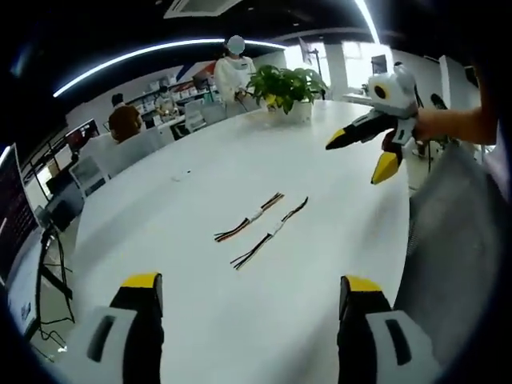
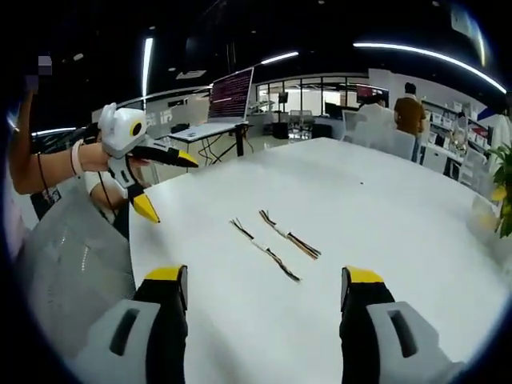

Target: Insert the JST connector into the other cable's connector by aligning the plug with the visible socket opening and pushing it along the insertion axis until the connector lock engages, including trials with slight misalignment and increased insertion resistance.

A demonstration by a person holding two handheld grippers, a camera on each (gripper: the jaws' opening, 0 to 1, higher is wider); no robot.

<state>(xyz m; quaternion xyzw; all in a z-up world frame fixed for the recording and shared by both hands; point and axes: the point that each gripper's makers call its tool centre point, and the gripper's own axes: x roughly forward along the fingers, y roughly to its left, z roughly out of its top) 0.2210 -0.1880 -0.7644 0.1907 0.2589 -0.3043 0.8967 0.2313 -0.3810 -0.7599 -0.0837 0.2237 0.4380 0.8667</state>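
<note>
Left gripper (image 1: 250, 292): fingers spread wide, yellow-tipped, holding nothing, poised above the near part of the white tabletop (image 1: 320, 160). Right gripper (image 2: 264, 286): fingers likewise wide apart and empty, over the tabletop's near edge; it also appears in the left gripper view at upper right, held in a hand above the tabletop's far side. Cables, two in number: the first cable (image 1: 249, 218) and the second cable (image 1: 270, 234) lie side by side, near each other but apart, in the middle of the tabletop, each a bundle of coloured wires with a pale connector at mid-length; whether any plug is seated cannot be told. Both lie well ahead of the fingers, with bare white surface open all around them out to the rounded edges. Potted plant (image 1: 285, 86), one, at the far end. Laptop (image 2: 229, 96), one, on a stand beyond the tabletop. Persons in the background, several, seated and standing.
</note>
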